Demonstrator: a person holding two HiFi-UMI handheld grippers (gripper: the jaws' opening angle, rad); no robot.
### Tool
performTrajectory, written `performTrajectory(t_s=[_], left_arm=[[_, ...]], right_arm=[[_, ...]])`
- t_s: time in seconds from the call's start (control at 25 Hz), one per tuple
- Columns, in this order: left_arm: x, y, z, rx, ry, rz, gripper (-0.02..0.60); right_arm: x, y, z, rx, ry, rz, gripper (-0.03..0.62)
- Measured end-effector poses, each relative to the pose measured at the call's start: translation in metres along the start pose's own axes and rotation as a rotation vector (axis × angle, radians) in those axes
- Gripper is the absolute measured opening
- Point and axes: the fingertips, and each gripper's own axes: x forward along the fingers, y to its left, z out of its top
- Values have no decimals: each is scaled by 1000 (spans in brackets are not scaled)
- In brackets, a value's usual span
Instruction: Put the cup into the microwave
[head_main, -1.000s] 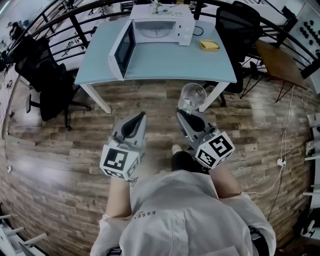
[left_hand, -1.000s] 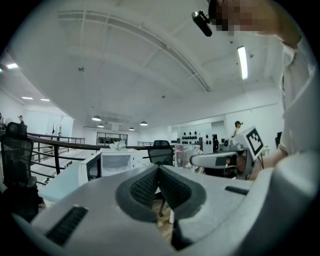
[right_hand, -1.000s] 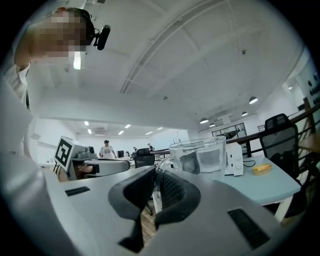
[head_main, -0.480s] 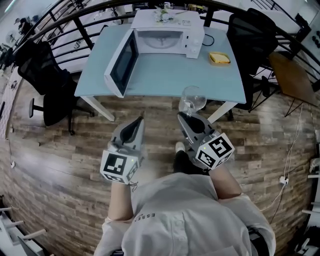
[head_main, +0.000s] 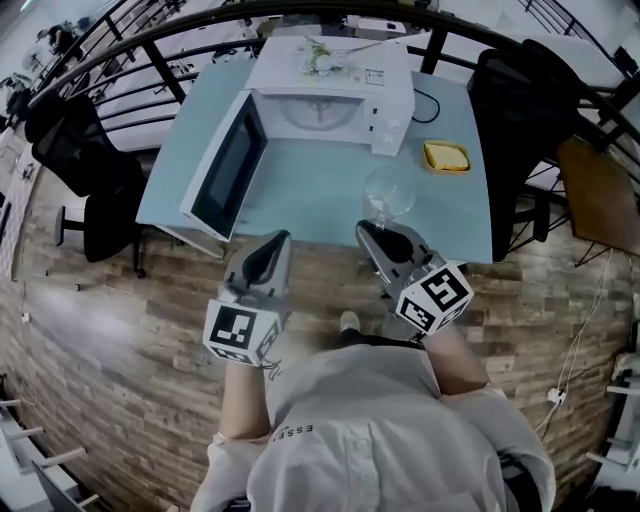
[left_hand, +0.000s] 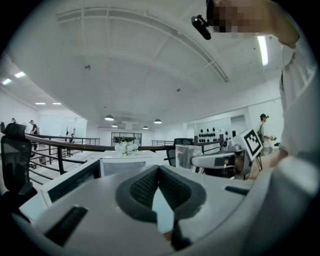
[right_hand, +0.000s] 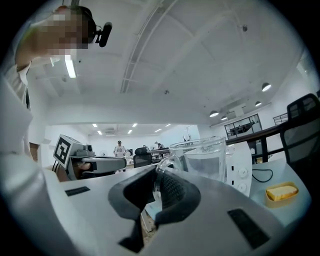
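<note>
The white microwave (head_main: 335, 90) stands at the back of the light blue table (head_main: 300, 200), its door (head_main: 222, 168) swung wide open to the left. A clear glass cup (head_main: 388, 190) hangs over the table's near part in front of the microwave, and my right gripper (head_main: 372, 228) is shut on its handle. In the right gripper view the cup (right_hand: 202, 160) rises just past the jaws (right_hand: 157, 182), with the microwave's control panel (right_hand: 241, 167) behind it. My left gripper (head_main: 278, 240) is shut and empty at the table's near edge, below the door; its tips (left_hand: 159, 172) meet.
A small yellow dish (head_main: 446, 156) lies on the table right of the microwave. Flowers (head_main: 322, 58) rest on top of the microwave. Black office chairs (head_main: 75, 150) stand left and right of the table, with a dark railing behind it. Wooden floor lies below me.
Both grippers and the cup have travelled forward from over the floor to the table's near edge. The microwave and table are closer. The grip on the cup is unchanged.
</note>
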Motion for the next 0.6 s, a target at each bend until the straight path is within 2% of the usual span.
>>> performTrajectory(t_s=[0.16,0.32,0.6], left_arm=[[35,13,4,-6,-21,32,0],[63,24,-2,-4,2,41,0],[104,54,-9,-77,-21,1,0]], right_arm=[[17,-32,-2,-3,22,38,21],[35,-58,-8,7,46,60,21],[81,-92,-15,11,72,98,21]])
